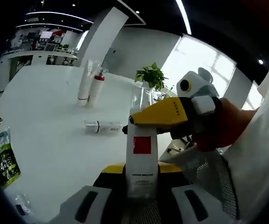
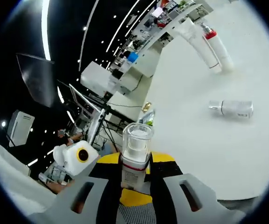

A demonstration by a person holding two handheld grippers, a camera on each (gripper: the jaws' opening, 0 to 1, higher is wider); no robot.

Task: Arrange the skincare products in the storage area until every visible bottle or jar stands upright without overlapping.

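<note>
The left hand-held gripper (image 1: 141, 198) is gripping a white bottle (image 1: 141, 161) with a red square on its label, and the bottle is rising upright between the two jaws in the left gripper view. The right hand-held gripper (image 1: 160, 114), with its yellow jaw, is reaching in from the right of that view and is touching the top of the same bottle; a person's hand (image 1: 218, 128) is wrapping around its handle. In the right gripper view, the right hand-held gripper (image 2: 135, 186) is closing on the bottle's neck (image 2: 134, 172), just under a clear cap (image 2: 137, 137) that is pointing toward the camera. The left hand-held gripper's body (image 2: 76, 158) is showing at the lower left of that view.

Out on the white surface (image 1: 41, 116), two tall white tubes (image 1: 88, 84) are standing upright, touching side by side, one of them carrying a red band near its top. Nearer to the grippers, a small white bottle (image 1: 104, 127) is lying on its side, well apart from the standing pair. The same pieces are showing in the right gripper view: the two tubes (image 2: 209, 44) together, and the lying bottle (image 2: 232, 108) alone on the surface (image 2: 185, 140).

A green printed packet (image 1: 3, 161) is lying flat near the surface's edge. A leafy potted plant (image 1: 150, 75) is sitting beyond the far edge.
</note>
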